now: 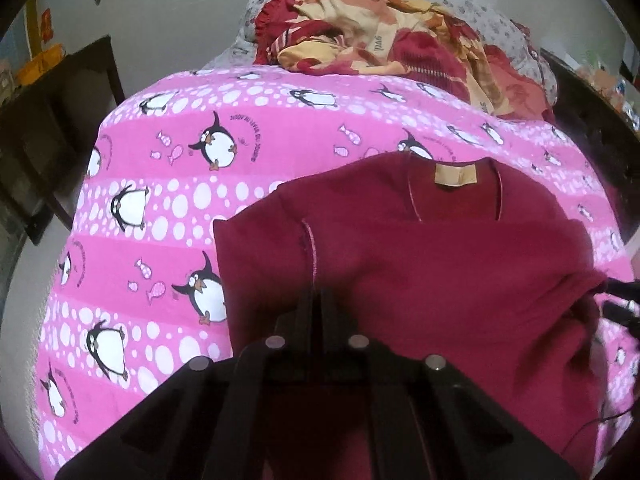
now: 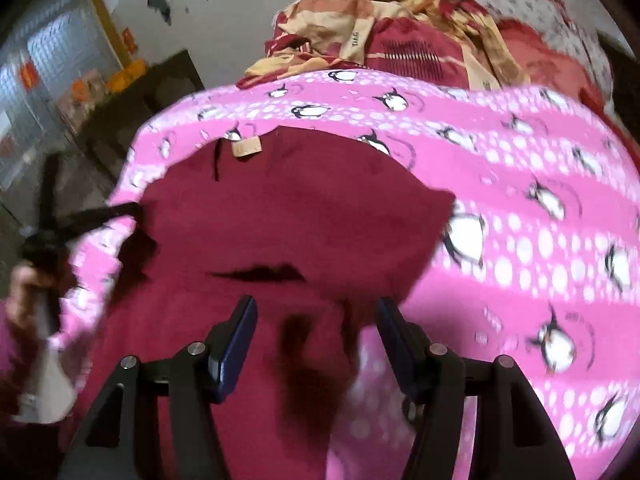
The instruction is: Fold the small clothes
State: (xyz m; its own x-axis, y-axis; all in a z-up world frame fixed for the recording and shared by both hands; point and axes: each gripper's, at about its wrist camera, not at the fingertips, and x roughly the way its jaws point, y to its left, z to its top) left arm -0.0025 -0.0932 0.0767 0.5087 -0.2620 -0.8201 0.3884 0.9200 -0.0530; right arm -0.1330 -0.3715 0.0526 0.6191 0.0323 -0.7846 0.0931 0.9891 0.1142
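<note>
From the left wrist camera, the left tool (image 1: 318, 300) has its two black fingers pressed together, pinching the near-left part of the maroon shirt (image 1: 440, 264) close to a pink-stitched sleeve seam (image 1: 310, 248). The shirt lies on the pink penguin bedsheet (image 1: 168, 200), its neckline on the far side of the tool, with a tan neck label (image 1: 454, 175) showing inside the collar. Beyond the label, at the head of the bed, sits a crumpled red and yellow blanket (image 1: 380, 36). At the shirt's right edge the black tips of the right tool (image 1: 622, 300) meet the cloth.

From the right wrist camera, which is blurred, the right tool (image 2: 316, 312) stands wide open, its blue-padded fingers (image 2: 236, 344) apart on either side of a hanging fold of the maroon shirt (image 2: 304, 216); it appears to grip nothing. The neck label (image 2: 246, 146) is on the far side of the shirt, with the blanket (image 2: 400, 36) beyond it. To the left of the label, the left tool (image 2: 132, 210) shows as a dark smear at the shirt's edge, held in the person's hand (image 2: 24, 292).
</note>
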